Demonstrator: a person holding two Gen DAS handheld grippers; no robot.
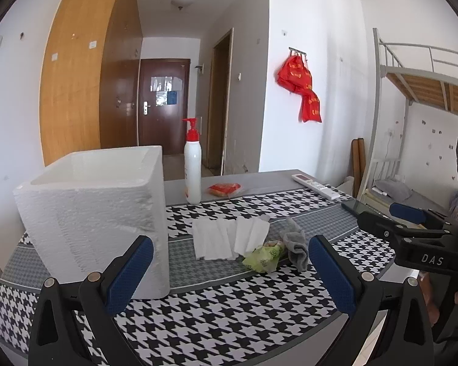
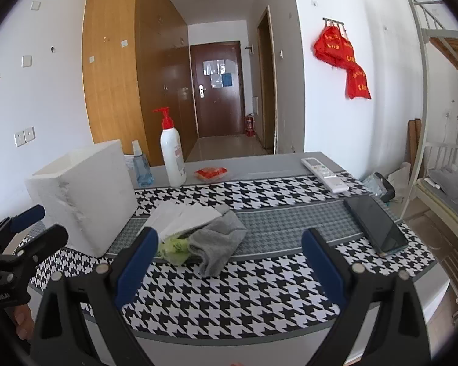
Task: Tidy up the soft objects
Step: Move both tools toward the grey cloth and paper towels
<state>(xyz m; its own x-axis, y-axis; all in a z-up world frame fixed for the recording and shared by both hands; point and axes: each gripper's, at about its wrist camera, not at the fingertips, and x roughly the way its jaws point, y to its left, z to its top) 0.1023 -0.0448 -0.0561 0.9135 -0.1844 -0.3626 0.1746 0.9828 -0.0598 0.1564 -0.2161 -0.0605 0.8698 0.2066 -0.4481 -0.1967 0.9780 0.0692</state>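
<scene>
You work at a table (image 2: 259, 299) under a black-and-white houndstooth cloth, in a room with a wooden wardrobe, a dark door down the hall and a bunk bed (image 1: 427, 85) off to the right. Take the white foam box (image 1: 91, 213) as your landmark: the white tissues (image 1: 229, 238) lie just right of it, and past them a green wrapper (image 1: 264, 257) touches a crumpled grey sock (image 1: 296, 245). Your left gripper (image 1: 230, 274) hovers in front of the box with its jaws wide and nothing between them; your right gripper (image 2: 230, 262) (equally wide, equally empty) hangs just short of the sock. Behind the box stands a pump bottle (image 1: 193, 170); farther right, a phone (image 2: 375, 224) lies near the table's right edge, leaving bare cloth between.
</scene>
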